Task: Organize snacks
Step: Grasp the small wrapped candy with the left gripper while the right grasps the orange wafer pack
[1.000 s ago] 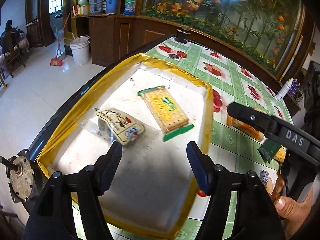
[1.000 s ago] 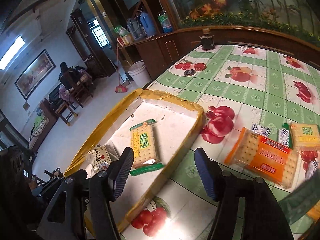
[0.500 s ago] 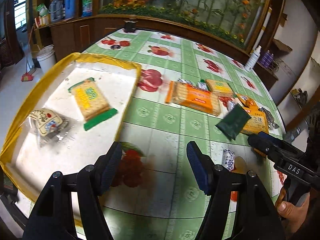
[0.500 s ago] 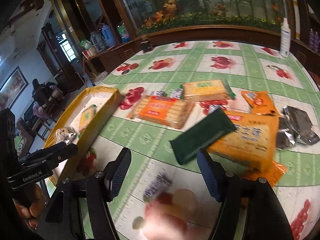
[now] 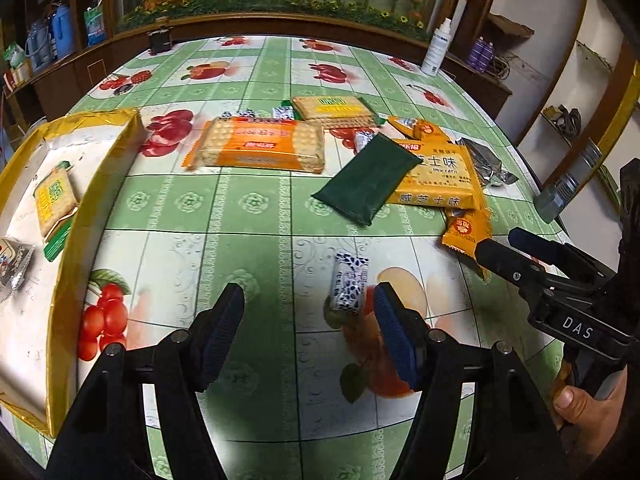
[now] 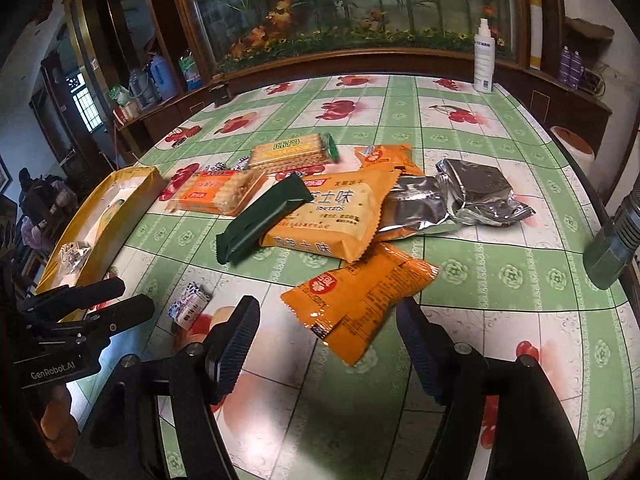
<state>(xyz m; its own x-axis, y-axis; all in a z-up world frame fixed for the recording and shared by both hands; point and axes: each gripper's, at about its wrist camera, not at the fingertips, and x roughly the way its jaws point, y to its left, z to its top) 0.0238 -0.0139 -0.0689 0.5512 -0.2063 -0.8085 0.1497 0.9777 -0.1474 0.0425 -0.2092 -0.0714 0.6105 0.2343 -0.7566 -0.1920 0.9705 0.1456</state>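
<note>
Snack packs lie across the table: an orange cracker pack [image 5: 256,145], a dark green pack [image 5: 366,178], a large orange biscuit bag [image 6: 332,216], a small orange packet [image 6: 360,292], foil packs [image 6: 468,196] and a small blue-white candy [image 5: 349,282]. A yellow-rimmed tray [image 5: 96,184] at the left holds a yellow cracker pack [image 5: 54,196]. My left gripper [image 5: 310,320] is open and empty, the candy just ahead by its right finger. My right gripper [image 6: 328,336] is open and empty, straddling the small orange packet's near end.
A white spray bottle [image 6: 483,60] stands at the table's far edge. A green-grey cylinder [image 6: 612,248] stands at the right edge. A dark wooden counter with a flower mural runs behind the table. The tray overhangs the table's left edge.
Both grippers have swung right, from over the tray to the snack pile. The right gripper has come close over the small orange packet. Both stay open.
</note>
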